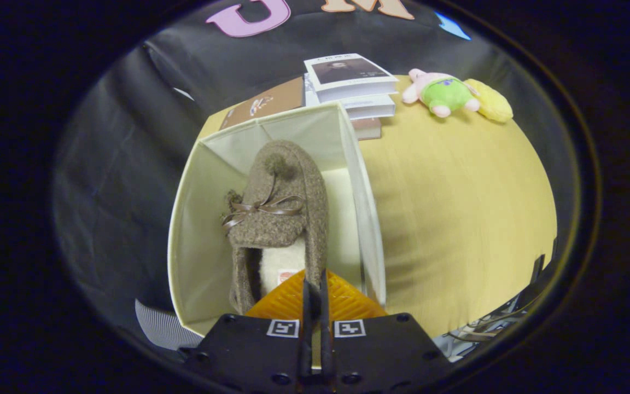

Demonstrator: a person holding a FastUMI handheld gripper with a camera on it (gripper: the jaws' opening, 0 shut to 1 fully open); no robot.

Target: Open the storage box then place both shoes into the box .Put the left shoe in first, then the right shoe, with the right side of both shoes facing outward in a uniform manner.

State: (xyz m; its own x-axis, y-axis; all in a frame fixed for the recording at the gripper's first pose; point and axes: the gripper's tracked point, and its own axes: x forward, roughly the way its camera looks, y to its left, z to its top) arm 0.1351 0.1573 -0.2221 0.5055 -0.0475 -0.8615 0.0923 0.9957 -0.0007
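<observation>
From the gripper view, the hand-held gripper (315, 298) hangs over the open storage box (194, 219), its fingers drawn almost together and pinching the heel rim of a brown woolly shoe (279, 208). The shoe hangs toe-away inside the box, bow on top, pale lining showing just ahead of the fingers. It sits nearer the left wall, with bare box floor to its right. Whether this is the left or right shoe cannot be told from here, and no second shoe lies in the box.

The job now looks like lowering it in cleanly. A good move would be to keep the pinch firm on the heel, let the toe settle against the floor near the far wall, and only then ease the fingers apart, leaving room alongside for the other shoe. The soft fabric walls could snag the shoe or fold inward.

Beyond the box on the yellow table (457, 219) stands a stack of books (353, 87), close behind the far wall. A plush toy (446, 93) lies far right, well apart.
</observation>
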